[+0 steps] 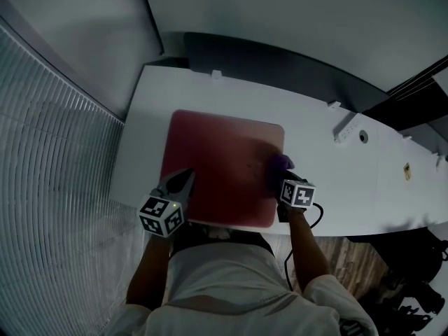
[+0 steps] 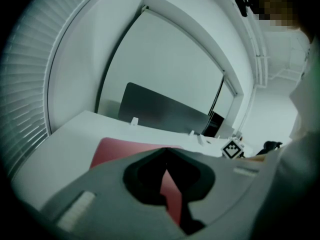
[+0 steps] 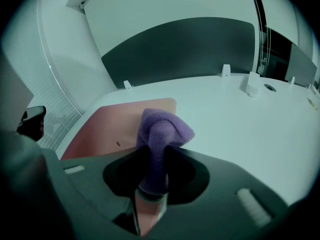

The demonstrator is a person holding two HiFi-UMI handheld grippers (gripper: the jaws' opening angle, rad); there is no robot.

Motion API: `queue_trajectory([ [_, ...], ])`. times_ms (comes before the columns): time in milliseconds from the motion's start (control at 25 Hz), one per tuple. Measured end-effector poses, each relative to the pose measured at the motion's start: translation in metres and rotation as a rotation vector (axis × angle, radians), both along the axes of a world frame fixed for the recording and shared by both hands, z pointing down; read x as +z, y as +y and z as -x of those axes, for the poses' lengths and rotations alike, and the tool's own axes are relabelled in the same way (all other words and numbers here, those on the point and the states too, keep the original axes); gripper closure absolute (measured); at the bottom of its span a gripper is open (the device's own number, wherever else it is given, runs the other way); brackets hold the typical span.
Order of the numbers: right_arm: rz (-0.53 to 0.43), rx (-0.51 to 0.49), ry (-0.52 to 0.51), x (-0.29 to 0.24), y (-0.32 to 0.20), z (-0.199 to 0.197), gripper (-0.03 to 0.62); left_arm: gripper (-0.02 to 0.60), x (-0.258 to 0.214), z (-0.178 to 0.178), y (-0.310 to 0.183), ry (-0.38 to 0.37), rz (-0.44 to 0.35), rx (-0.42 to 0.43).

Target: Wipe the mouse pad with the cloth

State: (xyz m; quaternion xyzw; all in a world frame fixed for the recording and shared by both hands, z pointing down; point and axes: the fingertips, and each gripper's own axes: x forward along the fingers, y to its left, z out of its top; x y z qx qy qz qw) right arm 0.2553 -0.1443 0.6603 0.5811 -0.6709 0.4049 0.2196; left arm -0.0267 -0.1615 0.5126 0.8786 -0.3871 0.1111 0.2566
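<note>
Right gripper (image 3: 156, 154) jaws pinch the purple fleecy cloth (image 3: 161, 128), which bulges just ahead of them over the red rectangular mouse pad (image 1: 213, 159). Left gripper (image 2: 166, 153) jaws meet, empty. Wiping seems barely begun, with most of the pad left.

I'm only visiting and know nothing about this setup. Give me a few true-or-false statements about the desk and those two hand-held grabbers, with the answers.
1. The right gripper is clamped on a purple cloth. True.
2. The mouse pad is blue. False: it is red.
3. The left gripper also holds part of the cloth. False: its jaws are together with nothing between them.
4. The cloth is near the mouse pad's right edge. True.
5. A computer mouse sits on the mouse pad. False: none shows on it.
</note>
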Motion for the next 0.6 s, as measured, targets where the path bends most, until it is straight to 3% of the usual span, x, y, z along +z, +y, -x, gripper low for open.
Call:
queue_trajectory([
  [120,-0.031,-0.026,-0.055,-0.018,0.005,0.027,0.491,0.581,-0.002,0.007,0.002,-0.004,-0.006,-0.008],
  [280,-0.077,-0.121,-0.150,-0.033,0.010,0.097,0.491,0.581,0.005,0.024,0.006,-0.011,-0.009,-0.030],
  [400,-0.076,-0.247,-0.248,-0.042,0.015,0.165,0.491,0.581,0.000,0.040,0.013,-0.018,-0.006,-0.063],
  [600,-0.057,-0.489,-0.324,-0.052,0.032,0.277,0.491,0.581,-0.008,0.083,0.029,-0.040,-0.001,-0.146],
])
